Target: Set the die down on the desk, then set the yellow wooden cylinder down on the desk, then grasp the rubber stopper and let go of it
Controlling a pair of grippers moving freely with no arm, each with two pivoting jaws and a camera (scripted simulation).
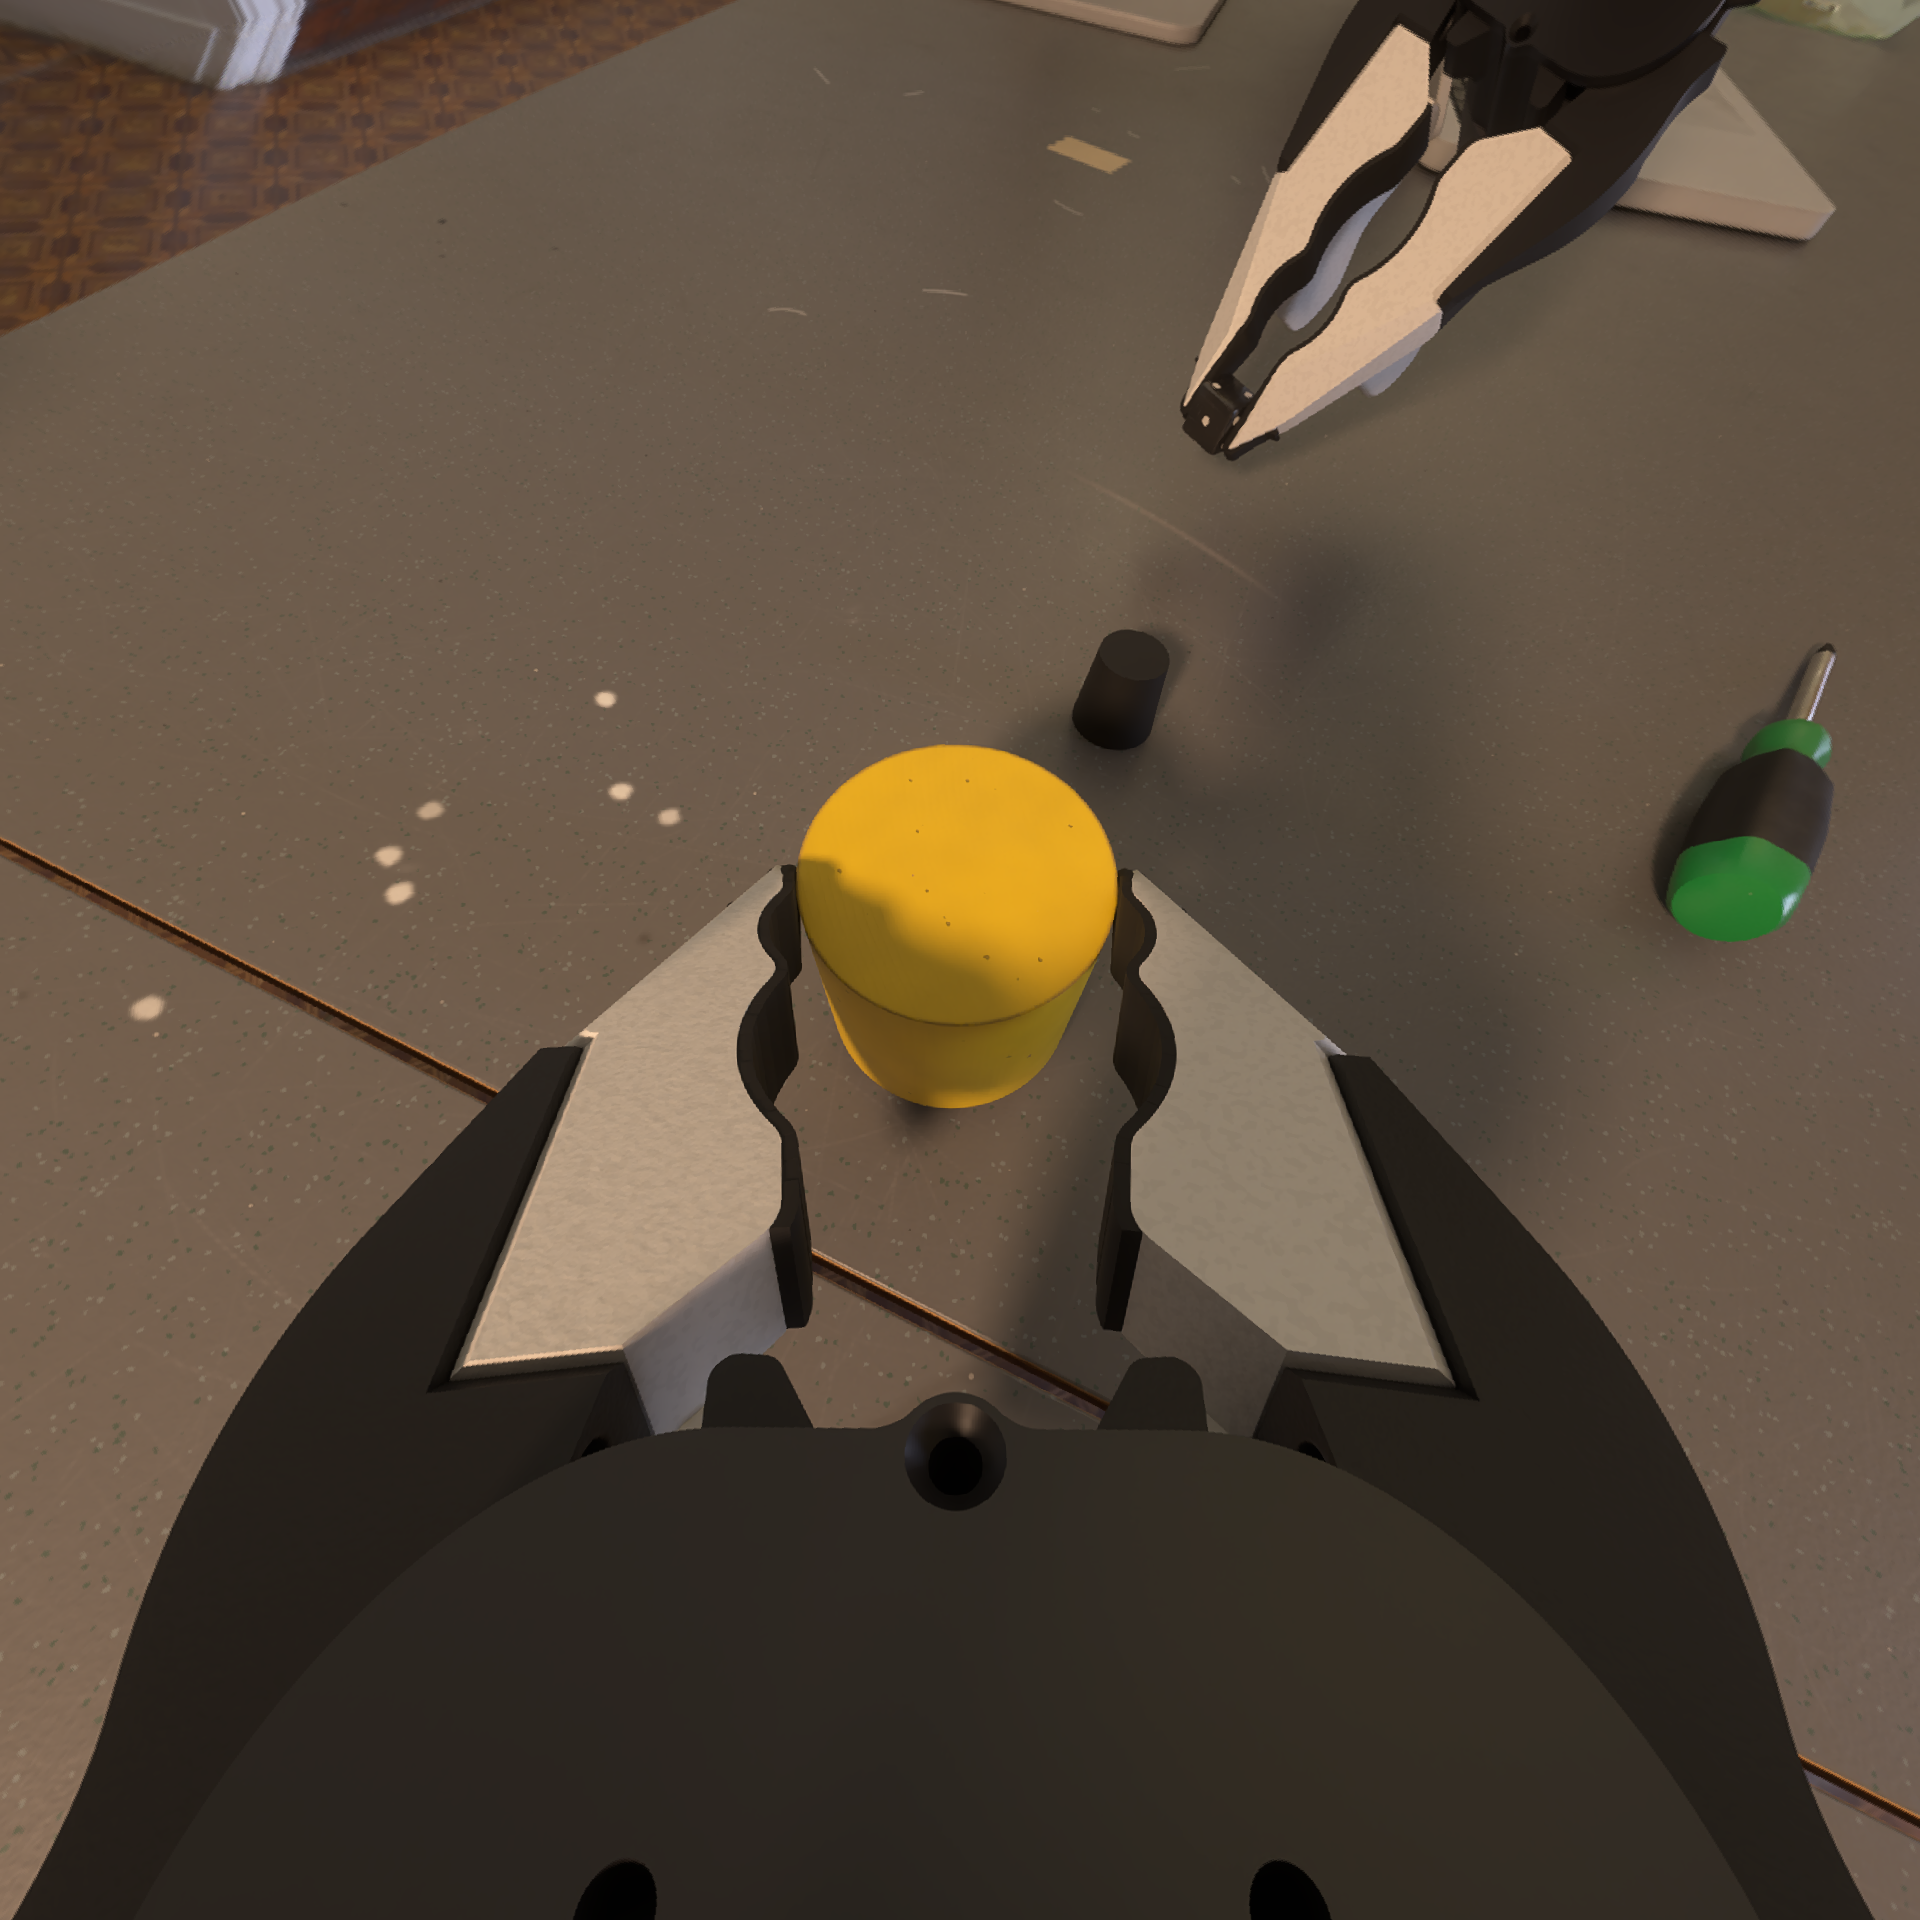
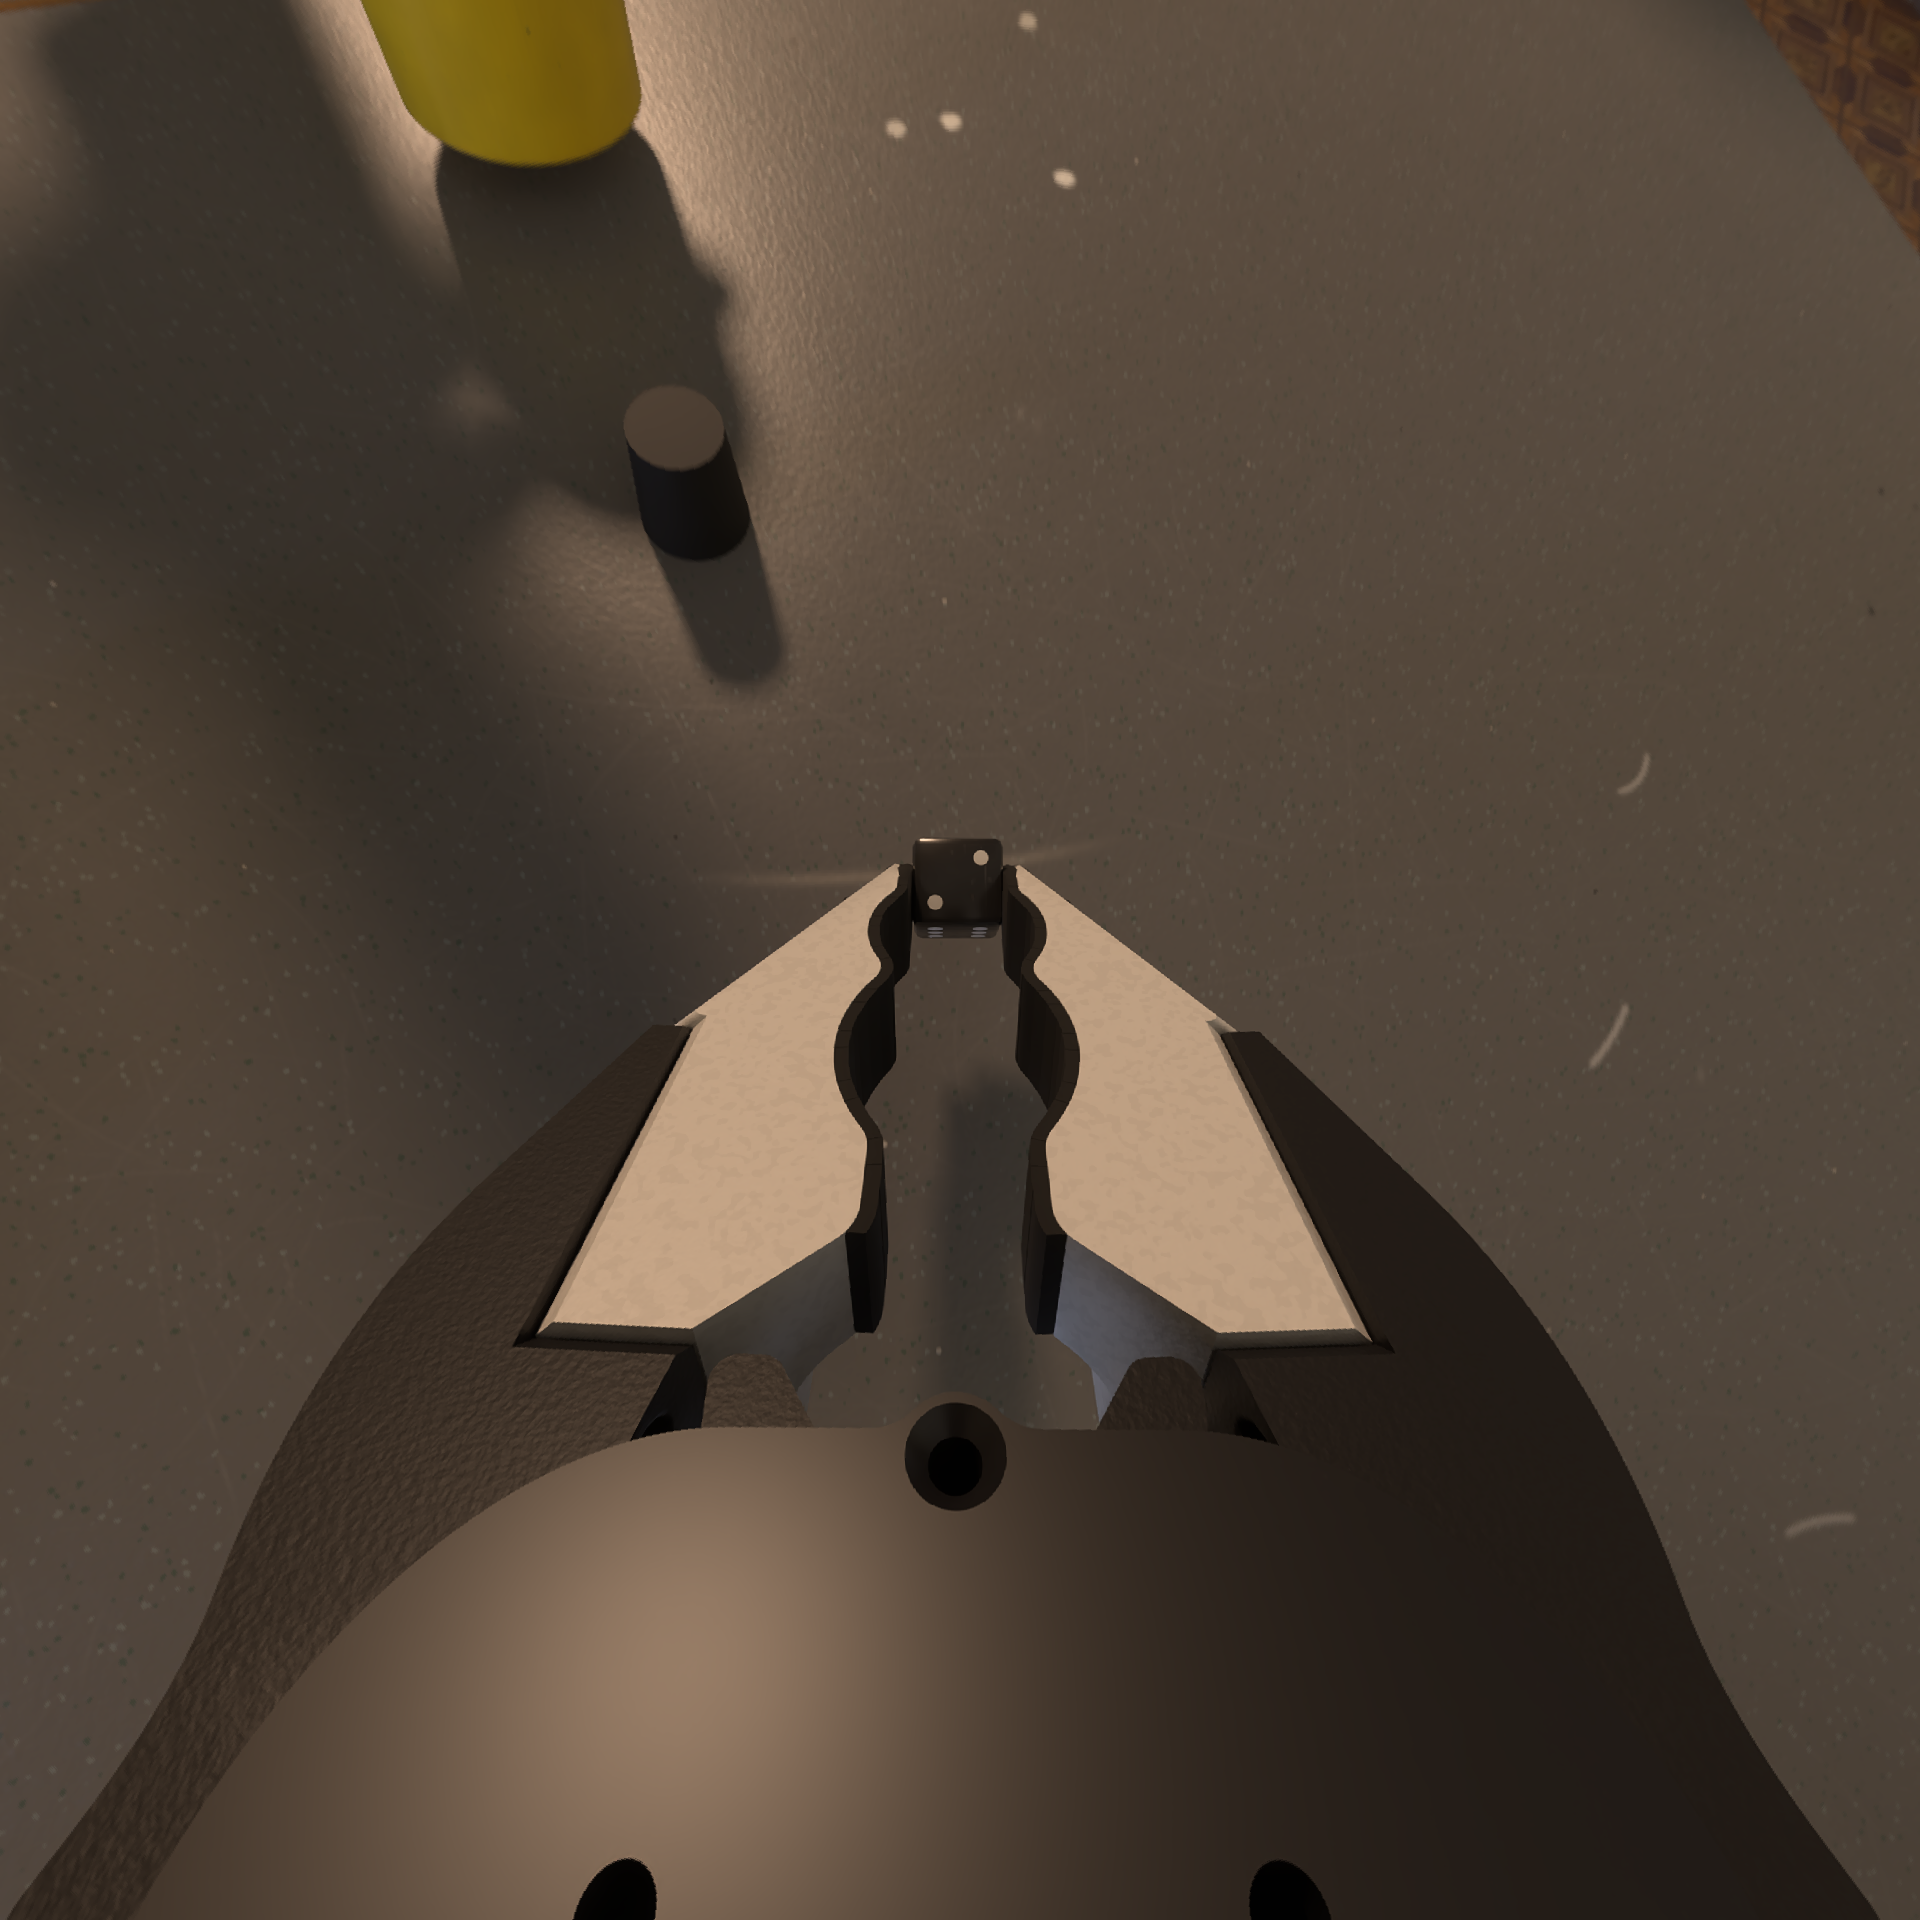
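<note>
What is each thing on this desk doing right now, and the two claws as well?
Left gripper: shut on the yellow wooden cylinder.
Yellow wooden cylinder: upright, held between the fingertips.
Right gripper: shut on the die.
Die: pinched at the fingertips, apparently above the desk.
Rubber stopper: standing on the desk, free.
Screwdriver: lying on its side, untouched.
Desk: grey, with pale spots and scratches.

You'll find no words, brands or printed numbers to read here. The only marks are white pips on the black die [image 2: 957, 883]: two on its upper face, and a row along the lower face too foreshortened to count.
</note>
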